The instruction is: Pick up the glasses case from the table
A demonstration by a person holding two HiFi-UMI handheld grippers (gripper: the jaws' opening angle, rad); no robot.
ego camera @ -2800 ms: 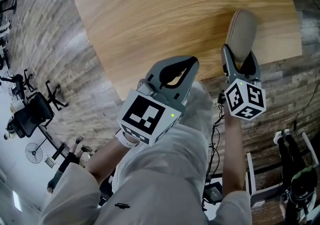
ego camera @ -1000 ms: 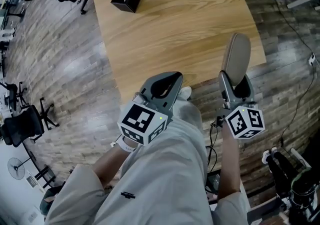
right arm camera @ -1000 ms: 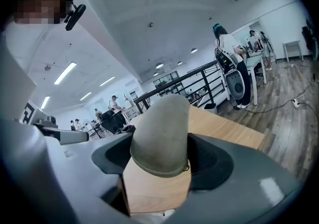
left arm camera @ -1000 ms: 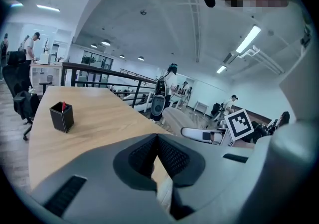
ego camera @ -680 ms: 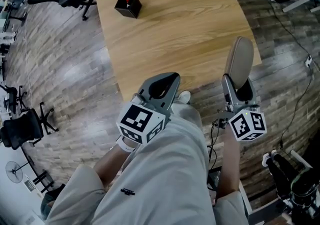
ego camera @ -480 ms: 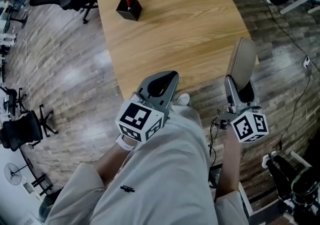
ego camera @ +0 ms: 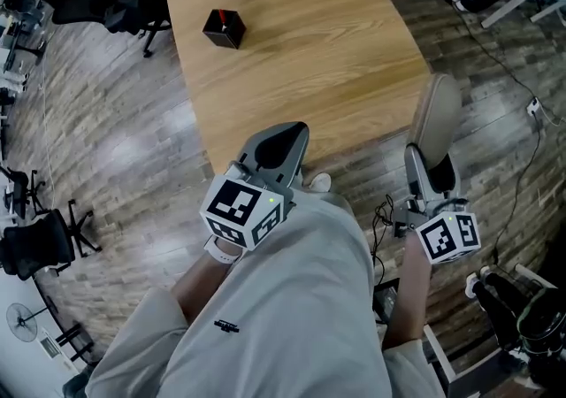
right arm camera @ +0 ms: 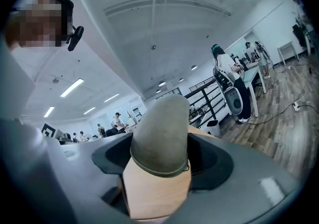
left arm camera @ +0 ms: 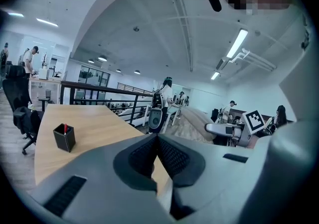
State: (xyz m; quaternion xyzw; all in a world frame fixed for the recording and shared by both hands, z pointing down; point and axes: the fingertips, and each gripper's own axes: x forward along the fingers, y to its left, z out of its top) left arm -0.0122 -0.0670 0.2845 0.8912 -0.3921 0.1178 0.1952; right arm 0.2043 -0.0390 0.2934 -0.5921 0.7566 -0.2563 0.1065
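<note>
Head view: the right gripper grips the grey glasses case by its lower end, lifted clear and showing just past the table's near right corner.

Left gripper view: the left gripper is closed on nothing.

Right gripper view: the jaws clamp the case's sides. A firm, even squeeze and an upright carry should prevent slipping.

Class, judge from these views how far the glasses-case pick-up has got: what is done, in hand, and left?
Done: the glasses case is off the table, held beyond its edge. In hand: the right gripper is clamped on its lower end; the left gripper is shut, empty. Left: seemingly nothing.
</note>
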